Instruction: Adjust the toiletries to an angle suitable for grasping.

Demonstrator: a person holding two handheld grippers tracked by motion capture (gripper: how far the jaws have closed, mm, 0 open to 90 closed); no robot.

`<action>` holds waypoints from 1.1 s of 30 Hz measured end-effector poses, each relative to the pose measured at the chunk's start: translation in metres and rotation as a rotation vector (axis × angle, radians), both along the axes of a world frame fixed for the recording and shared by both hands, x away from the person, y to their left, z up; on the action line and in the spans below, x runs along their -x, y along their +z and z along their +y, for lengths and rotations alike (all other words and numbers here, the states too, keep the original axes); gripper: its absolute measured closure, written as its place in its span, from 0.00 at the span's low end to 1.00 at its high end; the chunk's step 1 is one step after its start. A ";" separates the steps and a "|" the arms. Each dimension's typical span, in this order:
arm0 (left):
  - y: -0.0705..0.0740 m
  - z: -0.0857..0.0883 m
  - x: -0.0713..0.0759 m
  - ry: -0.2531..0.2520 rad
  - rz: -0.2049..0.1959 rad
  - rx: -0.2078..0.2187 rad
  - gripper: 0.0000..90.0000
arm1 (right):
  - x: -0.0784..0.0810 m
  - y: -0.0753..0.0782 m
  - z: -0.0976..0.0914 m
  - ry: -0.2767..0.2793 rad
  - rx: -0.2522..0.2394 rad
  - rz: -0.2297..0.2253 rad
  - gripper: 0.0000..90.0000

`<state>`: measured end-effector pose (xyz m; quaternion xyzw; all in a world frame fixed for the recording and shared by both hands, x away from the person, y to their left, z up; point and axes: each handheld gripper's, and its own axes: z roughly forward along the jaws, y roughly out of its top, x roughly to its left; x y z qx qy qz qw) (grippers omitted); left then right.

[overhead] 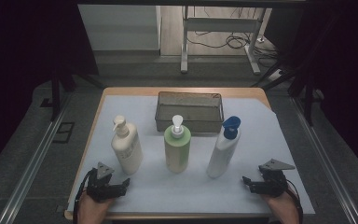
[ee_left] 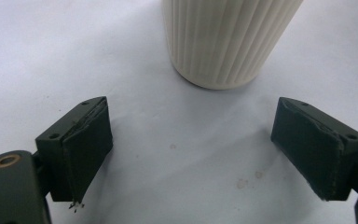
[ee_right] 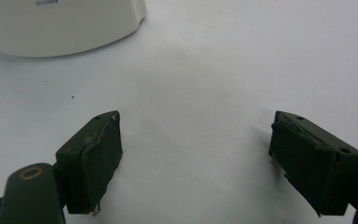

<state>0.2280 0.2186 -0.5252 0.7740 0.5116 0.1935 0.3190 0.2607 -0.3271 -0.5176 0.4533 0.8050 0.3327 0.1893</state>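
The room is dim, and the high view comes out dark and grainy, its left and right edges sinking into near black. The white sheet covering the wooden worktop [overhead: 270, 140] catches most of the light. The bare floor beyond the worktop is somewhat brighter. Soft, faint shadows lie beside the three pump bottles. Both gripper views are brighter and evenly lit, without glare; the ribbed cream bottle base [ee_left: 223, 42] looks slightly soft, and the black fingers [ee_right: 93, 163] cast pale, blurred shadows.

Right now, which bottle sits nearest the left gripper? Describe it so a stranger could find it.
On the white sheet, in front of the mesh basket, three pump bottles stand in a row. It is the leftmost, the cream bottle: ribbed, with a cream pump, unlike the green bottle and the blue-capped one.
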 end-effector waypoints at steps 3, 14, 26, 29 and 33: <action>0.000 0.000 0.000 -0.004 -0.003 -0.003 0.14 | 0.000 0.000 0.000 0.000 0.001 0.000 0.19; 0.000 0.000 -0.001 -0.012 0.001 -0.003 0.13 | 0.000 0.000 0.000 0.002 -0.005 0.001 0.19; -0.001 0.002 -0.001 -0.027 -0.010 0.008 0.13 | -0.001 0.001 0.000 0.004 -0.004 0.007 0.19; -0.001 0.002 -0.001 -0.027 -0.008 0.008 0.13 | -0.001 0.001 -0.001 0.004 -0.002 0.009 0.19; -0.001 0.002 -0.002 -0.030 -0.007 0.007 0.13 | -0.001 0.003 0.000 0.000 0.000 0.011 0.23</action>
